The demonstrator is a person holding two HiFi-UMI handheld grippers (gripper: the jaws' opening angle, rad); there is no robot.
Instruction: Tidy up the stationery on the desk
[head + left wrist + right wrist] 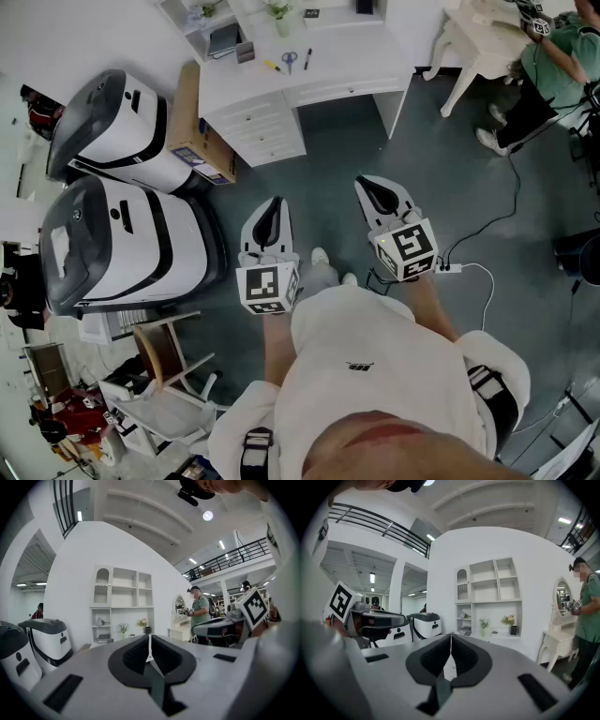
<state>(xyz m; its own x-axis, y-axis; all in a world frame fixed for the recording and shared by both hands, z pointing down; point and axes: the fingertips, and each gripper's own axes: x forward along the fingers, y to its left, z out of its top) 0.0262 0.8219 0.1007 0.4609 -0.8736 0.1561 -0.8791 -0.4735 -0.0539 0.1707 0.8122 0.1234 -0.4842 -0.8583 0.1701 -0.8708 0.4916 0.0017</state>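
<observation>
A white desk (347, 58) stands at the far end of the room in the head view. On it lie blue-handled scissors (290, 60), a yellow pen (272, 66) and a dark pen (307, 58). My left gripper (270, 217) and right gripper (379, 195) hang over the dark floor, well short of the desk. Both are shut with nothing between their jaws. In the left gripper view the left gripper (149, 645) points at a white shelf unit (123, 606). The right gripper (450, 644) faces the same shelf unit (487, 604).
Two big white and black machines (117, 211) stand at the left, with a cardboard box (197, 131) beside the desk. A wooden chair (169, 361) is at lower left. A cable with a power strip (455, 267) lies on the floor. A person in green (553, 56) sits at upper right.
</observation>
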